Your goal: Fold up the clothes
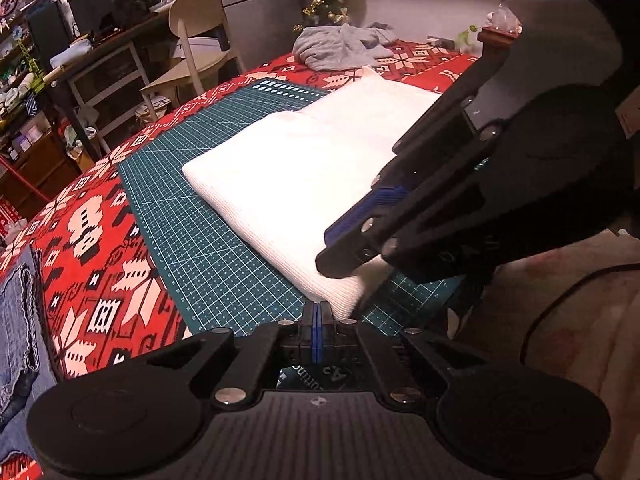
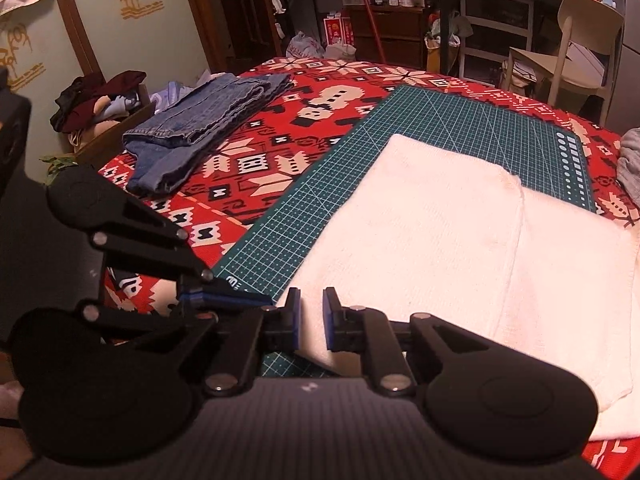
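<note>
Over the near corner of the white garment (image 2: 440, 248), the right gripper (image 2: 312, 318) stands narrowly parted, cloth showing between its pads. Beside it, the left gripper (image 1: 317, 320) is fully closed, empty, at the same corner. Only the right view shows folded jeans (image 2: 200, 124) left of the garment; only the left shows a grey garment (image 1: 344, 46) beyond it.

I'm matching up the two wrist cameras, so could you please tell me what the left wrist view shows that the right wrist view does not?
Only the left wrist view shows the grey garment in full, crumpled beyond the mat, and a small decorated tree. Only the right wrist view shows the folded jeans whole and a box of clothes. Both show the white folded cloth, the green cutting mat, the red patterned cover, a pale chair, and both grippers, left and right.
</note>
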Demonstrator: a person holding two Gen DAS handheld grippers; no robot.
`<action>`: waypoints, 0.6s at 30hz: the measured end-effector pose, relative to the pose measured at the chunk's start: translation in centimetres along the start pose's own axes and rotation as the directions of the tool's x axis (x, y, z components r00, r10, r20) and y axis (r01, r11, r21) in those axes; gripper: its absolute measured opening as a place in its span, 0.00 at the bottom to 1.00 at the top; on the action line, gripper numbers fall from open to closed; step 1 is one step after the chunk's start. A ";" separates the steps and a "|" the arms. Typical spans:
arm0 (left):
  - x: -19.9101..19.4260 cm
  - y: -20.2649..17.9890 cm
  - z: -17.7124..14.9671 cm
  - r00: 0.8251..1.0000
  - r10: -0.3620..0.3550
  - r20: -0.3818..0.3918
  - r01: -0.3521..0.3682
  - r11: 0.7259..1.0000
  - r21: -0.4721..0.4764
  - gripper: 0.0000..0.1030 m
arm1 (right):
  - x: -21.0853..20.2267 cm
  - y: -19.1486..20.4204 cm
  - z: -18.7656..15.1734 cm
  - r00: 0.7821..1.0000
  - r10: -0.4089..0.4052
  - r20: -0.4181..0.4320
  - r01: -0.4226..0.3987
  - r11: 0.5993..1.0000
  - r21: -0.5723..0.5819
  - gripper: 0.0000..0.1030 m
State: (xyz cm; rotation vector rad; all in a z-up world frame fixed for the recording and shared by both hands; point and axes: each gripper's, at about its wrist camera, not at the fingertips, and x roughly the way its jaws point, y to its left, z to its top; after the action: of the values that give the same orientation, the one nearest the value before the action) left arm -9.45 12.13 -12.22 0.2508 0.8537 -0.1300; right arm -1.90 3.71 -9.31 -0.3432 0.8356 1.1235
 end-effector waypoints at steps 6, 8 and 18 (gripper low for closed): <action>-0.5 0.0 -0.3 1.000 -0.012 -0.001 0.012 1.000 -0.023 0.00 | 0.0 0.3 0.0 1.000 -0.006 -0.004 0.006 1.000 -0.001 0.14; -0.7 0.0 -0.5 1.000 -0.017 -0.004 0.017 1.000 -0.023 0.00 | 0.0 0.4 0.1 1.000 -0.006 -0.005 0.006 1.000 -0.003 0.14; 0.7 1.3 0.2 0.998 0.059 -0.003 -0.059 0.998 -0.006 0.01 | -0.6 0.0 0.5 1.000 -0.025 0.010 0.025 1.000 -0.005 0.14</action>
State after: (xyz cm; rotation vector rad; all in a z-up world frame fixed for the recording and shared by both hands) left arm -8.55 13.28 -12.42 0.2700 0.8485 -0.0716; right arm -1.80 3.63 -8.49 -0.3509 0.8175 1.1033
